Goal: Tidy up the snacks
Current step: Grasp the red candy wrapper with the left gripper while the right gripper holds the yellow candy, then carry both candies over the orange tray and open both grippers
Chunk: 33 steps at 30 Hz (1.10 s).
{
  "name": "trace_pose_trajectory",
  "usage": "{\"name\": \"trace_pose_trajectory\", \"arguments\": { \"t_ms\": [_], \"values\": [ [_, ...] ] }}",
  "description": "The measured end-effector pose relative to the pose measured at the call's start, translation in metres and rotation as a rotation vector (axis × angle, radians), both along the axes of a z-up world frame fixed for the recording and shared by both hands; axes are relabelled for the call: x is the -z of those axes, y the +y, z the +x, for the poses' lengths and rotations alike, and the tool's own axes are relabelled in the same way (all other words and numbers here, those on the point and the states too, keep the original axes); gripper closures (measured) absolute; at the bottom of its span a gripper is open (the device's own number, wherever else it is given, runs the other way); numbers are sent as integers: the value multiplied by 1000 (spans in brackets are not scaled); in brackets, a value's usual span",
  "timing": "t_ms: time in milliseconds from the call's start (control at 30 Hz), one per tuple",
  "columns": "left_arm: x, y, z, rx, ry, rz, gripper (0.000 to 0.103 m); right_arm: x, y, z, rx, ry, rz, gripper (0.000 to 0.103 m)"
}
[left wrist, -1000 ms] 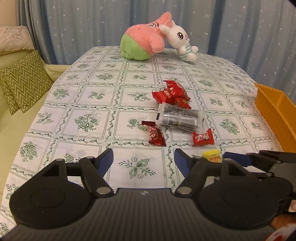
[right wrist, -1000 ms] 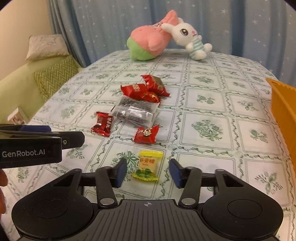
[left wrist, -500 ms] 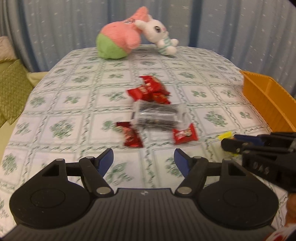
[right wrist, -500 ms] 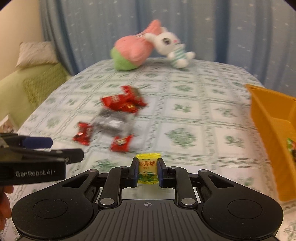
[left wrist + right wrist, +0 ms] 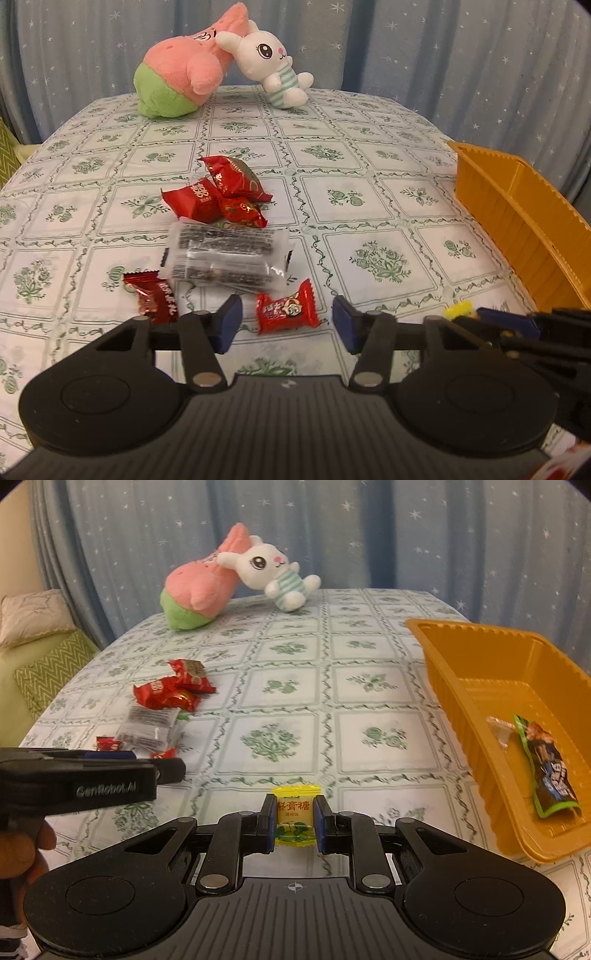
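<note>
A: Red wrappers fill the left wrist view. The left gripper (image 5: 287, 324) is closing its jaws around a small red candy (image 5: 288, 312) on the tablecloth (image 5: 369, 206), but the pads do not press it; there is a gap on both sides.

B: And farther away?

A: A clear packet of dark bars (image 5: 227, 254) lies just behind the candy, another red candy (image 5: 151, 295) at its left, and a pile of red packets (image 5: 218, 195) beyond. The orange tray (image 5: 517, 221) stands at the right.

B: In the right wrist view?

A: The right gripper (image 5: 294, 821) is clenched on a yellow candy (image 5: 295, 814), held above the tablecloth, near the orange tray's left side. Inside the tray lies a dark snack bag with green edge (image 5: 546, 771). Two plush toys (image 5: 236, 576) sit at the far end.
</note>
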<state>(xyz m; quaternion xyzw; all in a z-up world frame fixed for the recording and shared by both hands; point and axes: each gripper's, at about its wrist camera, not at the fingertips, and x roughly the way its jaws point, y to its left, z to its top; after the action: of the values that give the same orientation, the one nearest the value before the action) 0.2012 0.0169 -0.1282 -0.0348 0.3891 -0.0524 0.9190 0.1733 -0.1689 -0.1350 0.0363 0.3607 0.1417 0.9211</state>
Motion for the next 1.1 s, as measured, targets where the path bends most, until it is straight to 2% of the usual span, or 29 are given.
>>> {"name": "trace_pose_trajectory", "arguments": {
  "t_ms": [167,233,500,1100],
  "values": [
    [3,-4,-1,-22,12,30,82,-1,-4,0,6,-3,13,83],
    [2,-4,-4,-26,14,37,84,-3,-5,0,7,-6,18,83],
    [-14,-9,-33,-41,10,34,85,-15,-12,-11,14,-21,27,83],
    [-73,-58,-102,7,-29,-21,85,-55,-61,-78,88,-47,25,82]
  ]
}}
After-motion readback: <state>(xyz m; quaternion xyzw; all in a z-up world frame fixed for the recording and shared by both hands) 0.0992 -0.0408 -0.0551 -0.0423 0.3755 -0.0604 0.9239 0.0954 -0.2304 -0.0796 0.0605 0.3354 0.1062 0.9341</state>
